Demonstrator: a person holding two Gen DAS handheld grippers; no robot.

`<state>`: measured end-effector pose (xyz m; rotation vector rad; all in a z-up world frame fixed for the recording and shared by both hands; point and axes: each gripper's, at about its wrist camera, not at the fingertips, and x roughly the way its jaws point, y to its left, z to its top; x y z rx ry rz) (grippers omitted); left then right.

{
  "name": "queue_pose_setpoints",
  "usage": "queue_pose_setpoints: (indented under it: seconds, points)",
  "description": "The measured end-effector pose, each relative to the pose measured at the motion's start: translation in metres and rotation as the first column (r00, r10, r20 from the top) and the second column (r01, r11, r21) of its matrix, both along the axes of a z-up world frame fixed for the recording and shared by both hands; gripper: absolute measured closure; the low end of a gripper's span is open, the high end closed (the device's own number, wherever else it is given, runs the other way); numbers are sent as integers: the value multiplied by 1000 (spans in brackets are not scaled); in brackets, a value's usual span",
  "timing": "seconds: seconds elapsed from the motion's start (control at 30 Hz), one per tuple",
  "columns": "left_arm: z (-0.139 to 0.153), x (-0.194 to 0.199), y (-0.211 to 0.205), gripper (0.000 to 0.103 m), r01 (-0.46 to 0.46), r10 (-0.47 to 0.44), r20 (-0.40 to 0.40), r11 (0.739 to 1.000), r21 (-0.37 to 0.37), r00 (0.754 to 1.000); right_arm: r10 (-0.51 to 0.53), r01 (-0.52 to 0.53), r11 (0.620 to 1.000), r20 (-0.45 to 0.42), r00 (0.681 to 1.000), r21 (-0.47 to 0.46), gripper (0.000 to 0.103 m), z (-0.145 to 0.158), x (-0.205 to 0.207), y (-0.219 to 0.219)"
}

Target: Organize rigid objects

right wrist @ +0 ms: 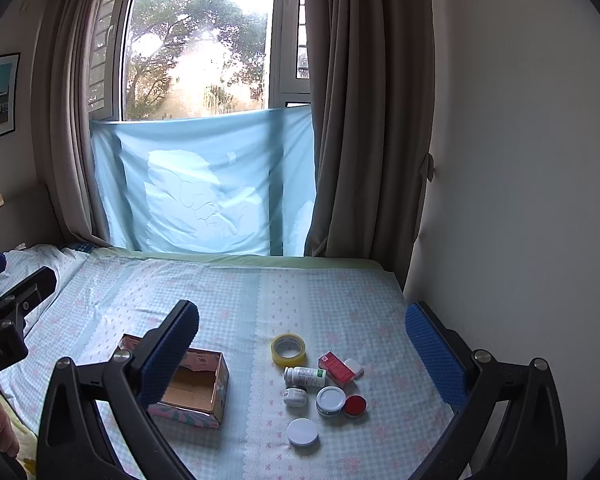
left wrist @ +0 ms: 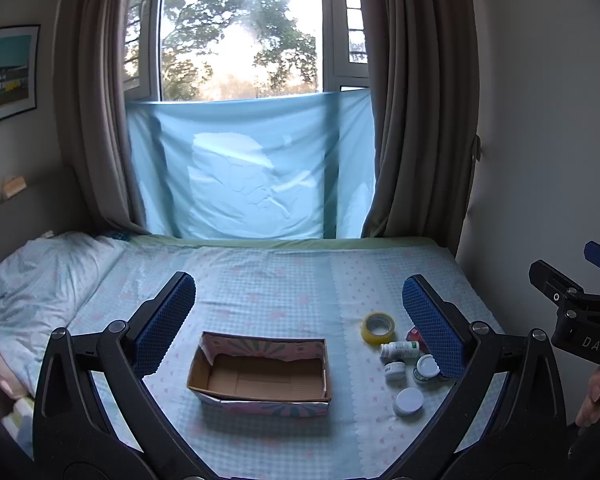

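Both tongs hang wide open and empty above the bed. From the left gripper, the open cardboard box lies at 6 o'clock between its fingers. From the right gripper, the tape roll, bottles and jars cluster at 6 o'clock, the box at 8.

Right tongs: spread wide, blue pads, holding nothing, above the bed.
Left tongs: at the left edge, only partly in view; whether open or closed cannot be told.
Bed: pale checked sheet with pink flowers.
Box: open cardboard, empty where visible, partly hidden behind the left finger.
Tape: yellow roll, lying flat, right of the box.
Red box: lying beside a small white case.
Bottle: white, on its side, touching the red box.
Small jar: upright, just below the bottle.
White-lid jar: touching a red lid.
White lid: nearest, apart from the rest.
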<state>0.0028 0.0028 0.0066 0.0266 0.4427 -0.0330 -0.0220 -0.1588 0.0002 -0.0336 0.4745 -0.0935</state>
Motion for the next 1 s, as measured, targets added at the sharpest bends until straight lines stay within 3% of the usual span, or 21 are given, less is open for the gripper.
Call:
queue_pose_setpoints:
  seconds: [1.0]
  points:
    - [4, -5, -3, 0, -1, 0, 22, 1000, 13, 1000, -6, 6, 1000, 4, 1000, 5, 0, -3, -4, 0]
